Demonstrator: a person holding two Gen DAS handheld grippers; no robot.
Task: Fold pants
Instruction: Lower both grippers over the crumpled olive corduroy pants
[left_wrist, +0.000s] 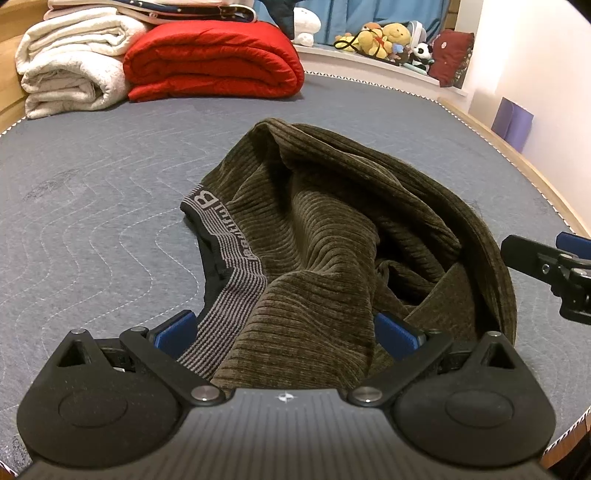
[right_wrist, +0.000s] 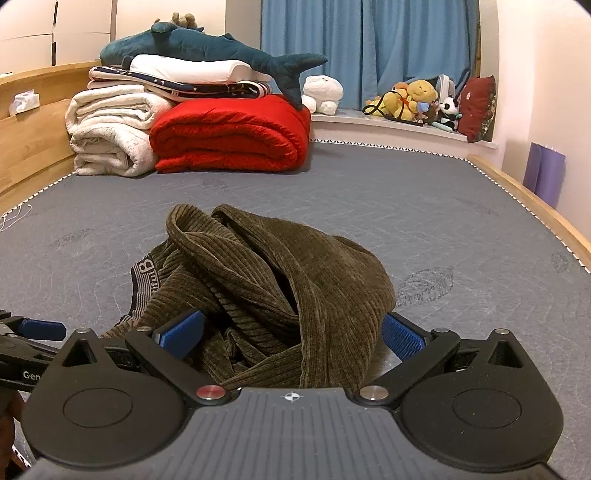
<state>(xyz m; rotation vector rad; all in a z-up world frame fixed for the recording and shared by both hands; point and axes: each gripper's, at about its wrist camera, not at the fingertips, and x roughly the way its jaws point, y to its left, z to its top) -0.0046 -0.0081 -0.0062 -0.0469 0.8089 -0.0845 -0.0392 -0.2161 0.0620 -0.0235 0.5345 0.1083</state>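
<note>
Olive-brown corduroy pants (left_wrist: 332, 236) lie in a crumpled heap on the grey quilted mattress (left_wrist: 92, 192). Their striped grey waistband (left_wrist: 225, 236), marked with a letter B, faces left. My left gripper (left_wrist: 285, 331) is open, its blue pads (left_wrist: 173, 328) spread wide on either side of the near edge of the cloth by the waistband. My right gripper (right_wrist: 291, 332) is also open, its blue pads (right_wrist: 400, 336) straddling the near folds of the pants (right_wrist: 280, 288). Each gripper shows at the edge of the other's view: the right gripper (left_wrist: 554, 269) and the left gripper (right_wrist: 33, 332).
Folded white blankets (right_wrist: 110, 133) and a red quilt (right_wrist: 232, 136) are stacked at the head of the bed, with a plush shark (right_wrist: 207, 48) on top. Stuffed toys (right_wrist: 413, 99) sit on the window ledge. A wooden bed rail (right_wrist: 535, 214) runs along the right.
</note>
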